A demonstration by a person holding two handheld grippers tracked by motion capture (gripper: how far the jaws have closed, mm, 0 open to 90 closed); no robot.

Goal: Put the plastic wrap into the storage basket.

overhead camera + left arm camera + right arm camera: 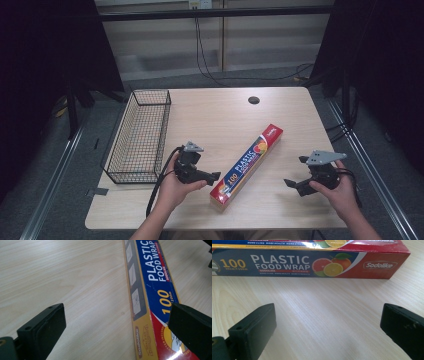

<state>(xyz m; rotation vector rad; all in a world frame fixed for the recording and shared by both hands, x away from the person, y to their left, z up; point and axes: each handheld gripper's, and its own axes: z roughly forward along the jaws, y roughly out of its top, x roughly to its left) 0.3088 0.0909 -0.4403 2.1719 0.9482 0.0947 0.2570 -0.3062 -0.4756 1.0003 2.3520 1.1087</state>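
A long plastic food wrap box, red and blue with fruit pictures, lies diagonally on the wooden table. My left gripper is held just left of the box's near end, open and holding nothing. In the left gripper view the box runs up the right side, and the left gripper has its right jaw over the box's near end. My right gripper is open, a short way right of the box and pointing at it. In the right gripper view the box's side lies across the top, beyond the right gripper.
A black wire basket stands along the table's left edge, with nothing visible in it. A round cable hole sits near the far edge. Bare tabletop lies between the basket and the box. Cables trail on the floor behind.
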